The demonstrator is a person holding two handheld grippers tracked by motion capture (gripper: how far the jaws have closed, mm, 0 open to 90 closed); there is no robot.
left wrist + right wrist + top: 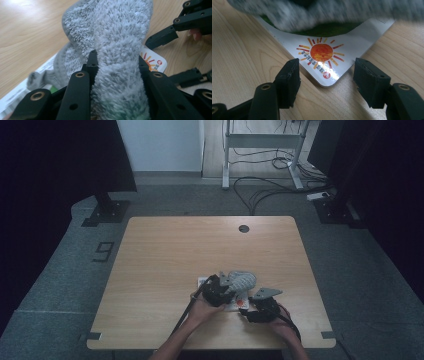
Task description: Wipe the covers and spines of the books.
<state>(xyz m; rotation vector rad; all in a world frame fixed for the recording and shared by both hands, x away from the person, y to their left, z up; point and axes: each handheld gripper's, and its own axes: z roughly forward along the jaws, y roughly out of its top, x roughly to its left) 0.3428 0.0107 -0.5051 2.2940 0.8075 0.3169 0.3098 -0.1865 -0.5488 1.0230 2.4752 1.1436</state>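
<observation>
Gripping grey fluffy cloth (pixel 117 50) w/ left fingers (pixel 93 62), its length running away; right fingers (pixel 289 75) open, straddling card corner (pixel 325 75) on worktop (pixel 244 50).

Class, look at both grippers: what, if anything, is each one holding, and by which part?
The left gripper clamps the grey fluffy cloth around a bunched middle fold. The right gripper holds nothing; its jaws stand open around the card's corner.
</observation>
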